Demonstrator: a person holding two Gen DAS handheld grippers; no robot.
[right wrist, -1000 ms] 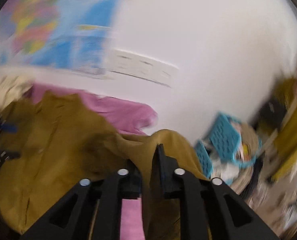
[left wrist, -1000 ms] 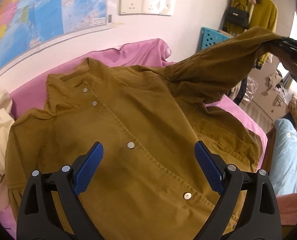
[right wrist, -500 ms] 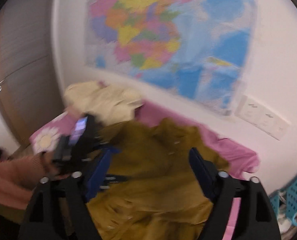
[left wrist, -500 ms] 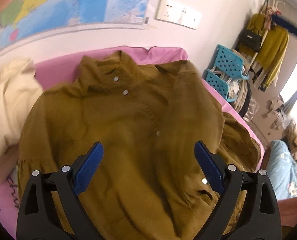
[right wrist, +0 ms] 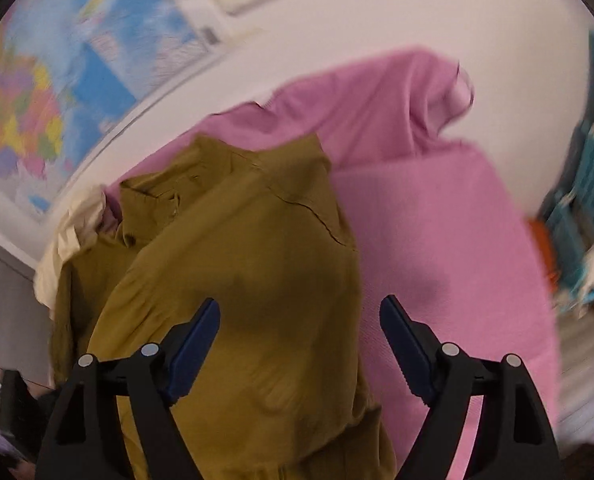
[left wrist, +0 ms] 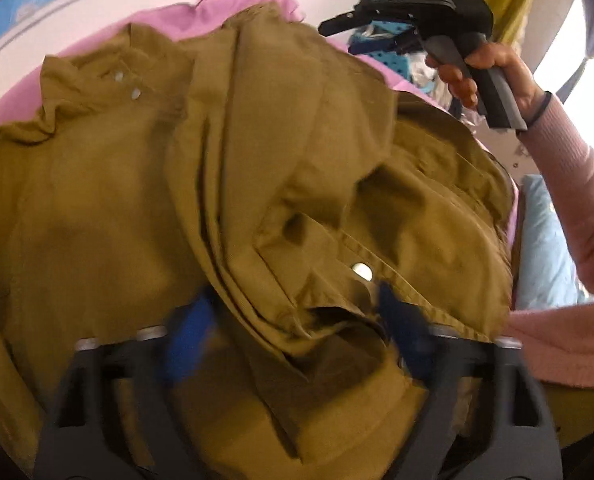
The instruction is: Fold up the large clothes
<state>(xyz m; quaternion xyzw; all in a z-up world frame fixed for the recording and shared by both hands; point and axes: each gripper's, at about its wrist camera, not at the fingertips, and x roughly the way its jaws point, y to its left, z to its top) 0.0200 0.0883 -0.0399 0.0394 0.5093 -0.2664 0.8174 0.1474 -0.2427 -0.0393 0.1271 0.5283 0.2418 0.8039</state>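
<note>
Your left tool (left wrist: 297, 320) straddles a shirt (left wrist: 117, 208) ridge; grip unconfirmed. Your right tool (right wrist: 299, 340) hangs wide open, empty. Closing on stacked layers risks dragging the folded sleeve (left wrist: 281, 128) off.

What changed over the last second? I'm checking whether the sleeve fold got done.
The right gripper let go of the sleeve, which now lies folded across the jacket front. That gripper hangs open above. The left gripper dropped onto the cuff. Jacket and pink sheet stayed put.

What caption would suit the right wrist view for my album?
Open right gripper hovers above a mustard shirt lying on a pink sheet, wall map behind.
</note>
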